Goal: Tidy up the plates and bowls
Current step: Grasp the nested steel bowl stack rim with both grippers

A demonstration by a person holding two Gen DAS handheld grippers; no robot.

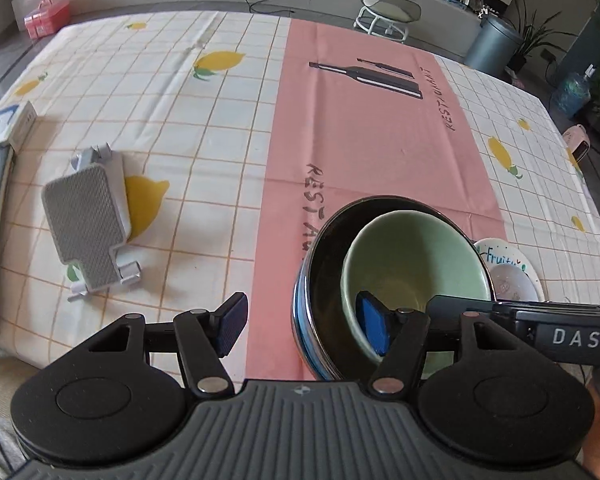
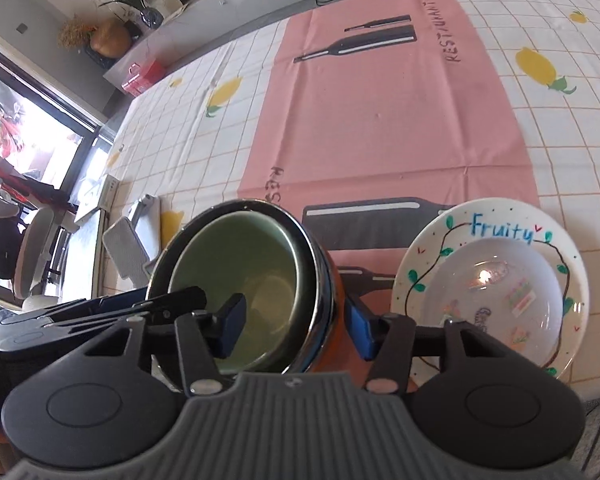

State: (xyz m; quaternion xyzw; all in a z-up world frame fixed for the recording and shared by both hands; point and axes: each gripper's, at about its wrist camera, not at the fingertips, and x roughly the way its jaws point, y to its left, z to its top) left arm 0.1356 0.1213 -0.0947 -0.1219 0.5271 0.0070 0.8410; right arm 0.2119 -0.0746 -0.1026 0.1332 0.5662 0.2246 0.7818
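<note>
A pale green bowl (image 1: 404, 256) (image 2: 236, 252) sits nested in a larger dark bowl (image 1: 324, 248) (image 2: 320, 276) on the pink runner near the table's front edge. My left gripper (image 1: 304, 324) is open and straddles the bowls' left wall, one pad inside the green bowl and the other well clear outside. My right gripper (image 2: 296, 330) is open and straddles the opposite wall. Its outer pad is close to the dark bowl's orange side and its inner pad hangs free in the green bowl. To the right, a smaller pale dish (image 2: 496, 292) lies on a white "Fruity" plate (image 2: 424, 248) (image 1: 496, 254).
A grey mesh-faced stand (image 1: 88, 232) (image 2: 126, 248) lies on the lemon-print cloth left of the bowls. A white box (image 1: 4, 128) sits at the table's left edge. Beyond the far edge are a stool (image 1: 384, 16), a bin (image 1: 496, 40) and a pink box (image 1: 46, 18).
</note>
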